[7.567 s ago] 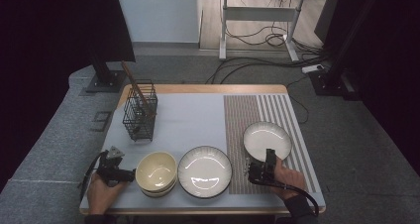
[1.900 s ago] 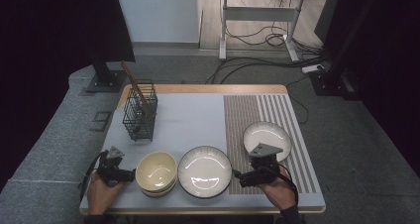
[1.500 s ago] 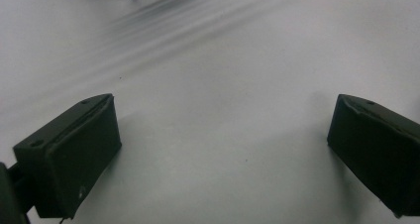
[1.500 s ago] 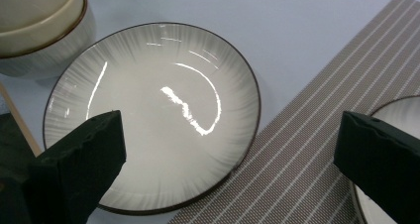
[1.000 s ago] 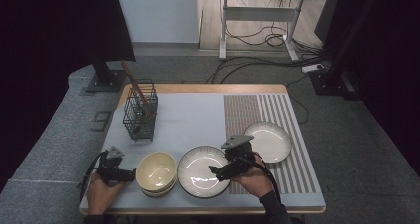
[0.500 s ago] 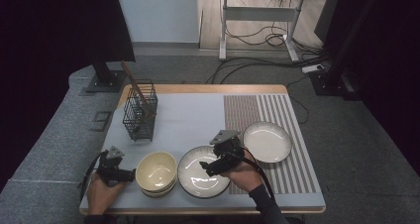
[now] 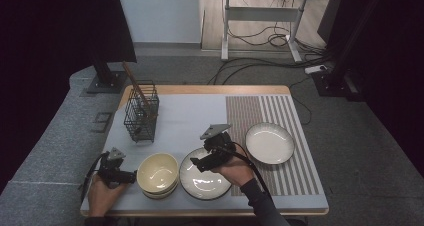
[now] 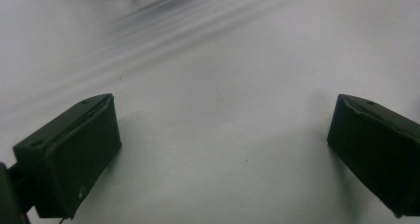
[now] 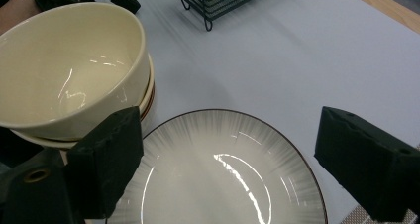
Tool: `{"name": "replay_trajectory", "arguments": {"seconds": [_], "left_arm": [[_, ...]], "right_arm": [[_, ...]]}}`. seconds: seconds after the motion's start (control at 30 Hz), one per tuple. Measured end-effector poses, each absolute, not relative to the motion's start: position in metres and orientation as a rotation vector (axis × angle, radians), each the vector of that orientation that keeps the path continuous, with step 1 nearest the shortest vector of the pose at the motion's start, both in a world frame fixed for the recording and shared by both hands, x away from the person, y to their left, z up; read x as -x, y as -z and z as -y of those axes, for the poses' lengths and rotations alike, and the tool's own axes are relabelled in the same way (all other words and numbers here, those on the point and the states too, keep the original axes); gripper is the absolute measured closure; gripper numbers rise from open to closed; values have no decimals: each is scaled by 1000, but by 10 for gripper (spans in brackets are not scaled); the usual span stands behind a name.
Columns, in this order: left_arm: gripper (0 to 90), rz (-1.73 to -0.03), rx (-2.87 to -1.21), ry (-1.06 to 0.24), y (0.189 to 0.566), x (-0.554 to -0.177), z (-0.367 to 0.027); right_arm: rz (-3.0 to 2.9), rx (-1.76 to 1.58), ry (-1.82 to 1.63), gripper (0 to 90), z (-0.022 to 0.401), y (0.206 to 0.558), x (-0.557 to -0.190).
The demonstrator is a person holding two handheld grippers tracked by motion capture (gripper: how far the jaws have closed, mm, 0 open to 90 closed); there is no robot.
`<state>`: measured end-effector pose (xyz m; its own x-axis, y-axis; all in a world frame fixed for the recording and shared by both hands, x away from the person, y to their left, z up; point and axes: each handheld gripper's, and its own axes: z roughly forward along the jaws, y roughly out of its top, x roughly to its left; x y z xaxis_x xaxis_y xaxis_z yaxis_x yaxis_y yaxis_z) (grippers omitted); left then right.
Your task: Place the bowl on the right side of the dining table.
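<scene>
Over the near plate (image 7: pixel 204 178) the right hand-held gripper (image 7: pixel 200 162) is hovering, jaws apart and just closing on nothing. Beside it, stacked bowls (image 7: pixel 158 174) are risking a knock if it swings left. Farther, the left hand-held gripper (image 7: pixel 131 176) is resting open.

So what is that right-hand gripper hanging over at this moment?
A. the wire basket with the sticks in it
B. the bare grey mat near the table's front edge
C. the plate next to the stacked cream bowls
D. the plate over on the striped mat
C: the right gripper hangs with open, empty jaws over the plate beside the stacked cream bowls; its own view looks straight down on that plate.
</scene>
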<state>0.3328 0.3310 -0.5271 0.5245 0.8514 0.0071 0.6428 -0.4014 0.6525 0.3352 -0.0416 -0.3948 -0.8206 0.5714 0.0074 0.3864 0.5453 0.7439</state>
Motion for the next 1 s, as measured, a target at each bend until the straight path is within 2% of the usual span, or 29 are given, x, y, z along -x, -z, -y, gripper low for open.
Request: {"name": "replay_trajectory", "arguments": {"seconds": [0.53,0.93,1.0], "left_arm": [[0,-1209,-2173,-457,527,-333,-331],[0,-1209,-2173,-456,527,-333,-331],[0,-1208,-2174,-456,527,-333,-331]], "right_arm": [[-2591,-802,-1119,142,5,392,-342],[-2650,-778,-1070,239,-23,400,-345],[-2679,-762,-1052,282,-29,404,-347]]}}
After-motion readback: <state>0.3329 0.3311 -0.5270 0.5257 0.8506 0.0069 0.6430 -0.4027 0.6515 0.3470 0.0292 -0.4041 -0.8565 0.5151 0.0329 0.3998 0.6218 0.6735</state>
